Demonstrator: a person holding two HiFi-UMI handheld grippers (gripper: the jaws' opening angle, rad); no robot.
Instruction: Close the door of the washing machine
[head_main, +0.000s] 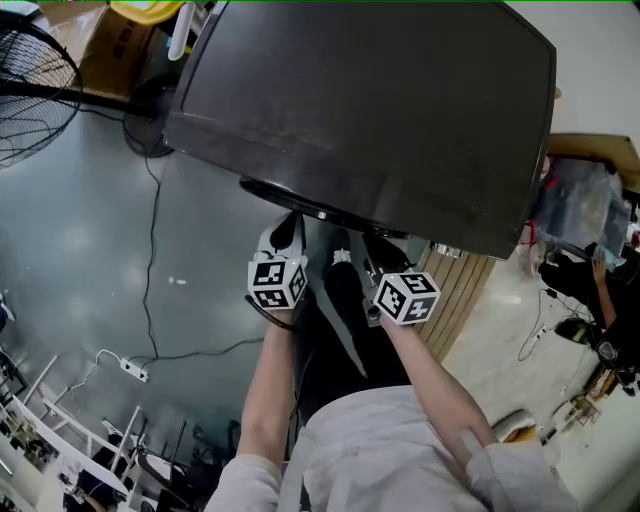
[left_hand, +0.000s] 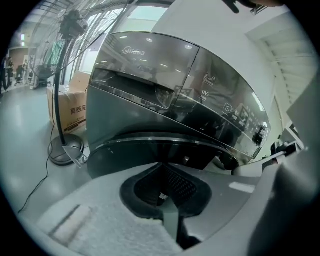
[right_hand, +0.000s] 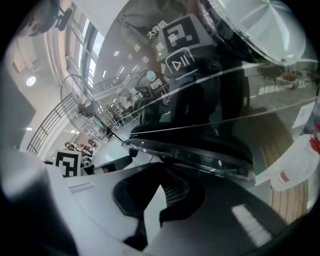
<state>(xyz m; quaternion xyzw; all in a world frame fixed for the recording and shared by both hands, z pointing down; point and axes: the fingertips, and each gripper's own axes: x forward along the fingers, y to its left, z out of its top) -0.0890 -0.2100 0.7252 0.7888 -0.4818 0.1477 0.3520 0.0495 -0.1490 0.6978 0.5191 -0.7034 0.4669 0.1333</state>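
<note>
The head view looks steeply down from above the person onto the washer's (head_main: 370, 110) top, with floor (head_main: 80, 250) to the left. The left gripper (left_hand: 162, 195) view sits low and near the washer's front, facing up across it, while the right gripper (right_hand: 159, 200) view sits nearer still, further right. All three views share the door (head_main: 300, 205) rim and the far-left fan (head_main: 30, 80).

dark round door (head_main: 300, 205), shut or nearly

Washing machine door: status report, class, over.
Left gripper shut, empty; right gripper shut, empty. Door right ahead of both, looks pushed to, latch unconfirmed. Nothing in the way.
</note>
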